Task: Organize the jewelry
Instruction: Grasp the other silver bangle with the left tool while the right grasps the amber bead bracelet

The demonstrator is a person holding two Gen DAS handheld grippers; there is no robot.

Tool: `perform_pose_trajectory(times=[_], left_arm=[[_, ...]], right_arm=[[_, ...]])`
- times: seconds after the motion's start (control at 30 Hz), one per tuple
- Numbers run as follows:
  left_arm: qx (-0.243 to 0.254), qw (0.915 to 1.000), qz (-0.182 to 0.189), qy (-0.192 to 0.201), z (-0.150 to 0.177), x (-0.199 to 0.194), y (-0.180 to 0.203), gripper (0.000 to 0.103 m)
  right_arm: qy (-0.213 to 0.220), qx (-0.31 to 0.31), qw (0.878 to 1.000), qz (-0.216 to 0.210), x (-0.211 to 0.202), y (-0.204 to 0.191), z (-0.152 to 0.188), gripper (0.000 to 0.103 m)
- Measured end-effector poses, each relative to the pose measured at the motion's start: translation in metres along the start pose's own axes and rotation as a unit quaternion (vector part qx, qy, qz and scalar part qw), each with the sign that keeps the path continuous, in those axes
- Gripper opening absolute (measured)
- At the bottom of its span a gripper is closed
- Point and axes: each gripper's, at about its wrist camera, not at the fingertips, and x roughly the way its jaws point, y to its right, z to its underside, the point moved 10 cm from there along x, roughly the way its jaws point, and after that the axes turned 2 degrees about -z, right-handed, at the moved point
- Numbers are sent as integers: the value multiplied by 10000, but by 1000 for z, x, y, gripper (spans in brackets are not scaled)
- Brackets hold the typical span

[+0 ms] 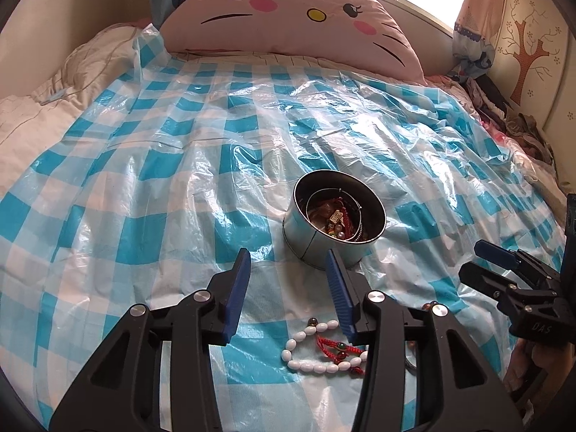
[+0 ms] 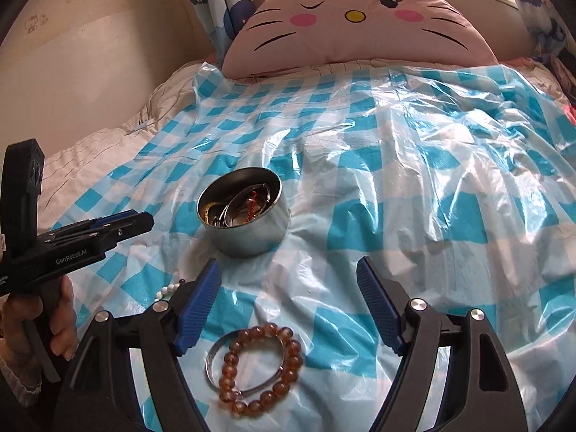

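Left wrist view looks over a bed covered with a blue-and-white checked plastic sheet (image 1: 151,151), where a round metal tin (image 1: 334,223) stands open, just beyond the tip of the left tongs' (image 1: 289,288) right finger. Inside the tin lie red cords, small beads, a little gold charm and thin silver bangles, all tangled together. The left tongs are spread with nothing between them. Close below them on the sheet lies a bracelet of oval white beads (image 1: 316,352), with a red braided cord (image 1: 342,349) carrying dark round beads lying across it. The right tongs (image 2: 288,306) are spread wide and empty too; in the right wrist view an amber bead bracelet (image 2: 262,367) lies between their arms, resting on a silver bangle (image 2: 216,363), so that the two rings overlap. The amber beads are round, translucent and brownish. From this side the tin sits ahead and to the left, its wall shiny and plain. A hand (image 2: 46,320) grips the handle of the left tongs at the left edge. A pink cat-face pillow (image 2: 360,21) lies at the head of the bed.
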Motion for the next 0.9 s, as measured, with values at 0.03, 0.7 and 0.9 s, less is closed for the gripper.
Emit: perform_pose_trajectory(times=[0.03,0.7,0.9], left_arm=[[26,10000,16,-24,4,-1,1,41],[1702,9822,596,-531,71,-4,101,41],[2150,9719,602,-741,76,16,124,41]], right_arm=[[-6,72,10000,8,-5,6,5,74],[-888,-382,9934,615,16,19,62,48],[-821,72,9954,489,8,37,65,49]])
